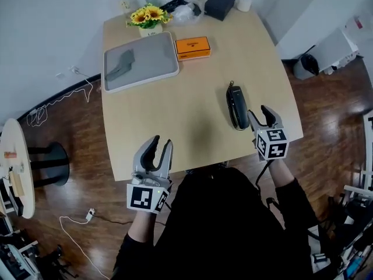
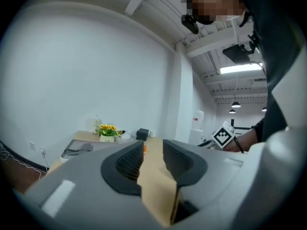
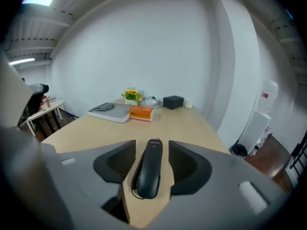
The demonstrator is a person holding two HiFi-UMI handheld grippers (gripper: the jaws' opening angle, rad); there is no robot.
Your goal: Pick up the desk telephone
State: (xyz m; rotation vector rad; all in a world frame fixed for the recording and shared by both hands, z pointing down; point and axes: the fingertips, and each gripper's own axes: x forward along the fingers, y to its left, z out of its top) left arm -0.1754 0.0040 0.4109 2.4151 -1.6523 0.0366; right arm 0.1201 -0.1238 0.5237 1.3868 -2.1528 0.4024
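**Desk telephone lying flat, both claws released**

The desk telephone [image 1: 236, 107] is a slim, elongated black body of smooth plastic with rounded ends. It lies flat on the pale wood-grain surface [image 1: 192, 115]. A coiled cord [image 3: 125, 170] runs along its side. Small pale lettering near its far end is too small to read.

The right claw [image 1: 260, 114] is just beside the telephone's near end. Its ribbed dark pads are spread, and in the right gripper view the telephone lies between them, untouched. The left claw [image 1: 161, 143] is well to the left of the telephone, jaws parted over bare surface.

Beyond the telephone and to its left are an orange carton [image 1: 193, 47] with illegible print, a rounded grey tray [image 1: 140, 62] holding a crumpled grey cloth [image 1: 121, 63], and sunflowers [image 1: 149, 15]. A matte black box [image 1: 220, 4] stands farther away.
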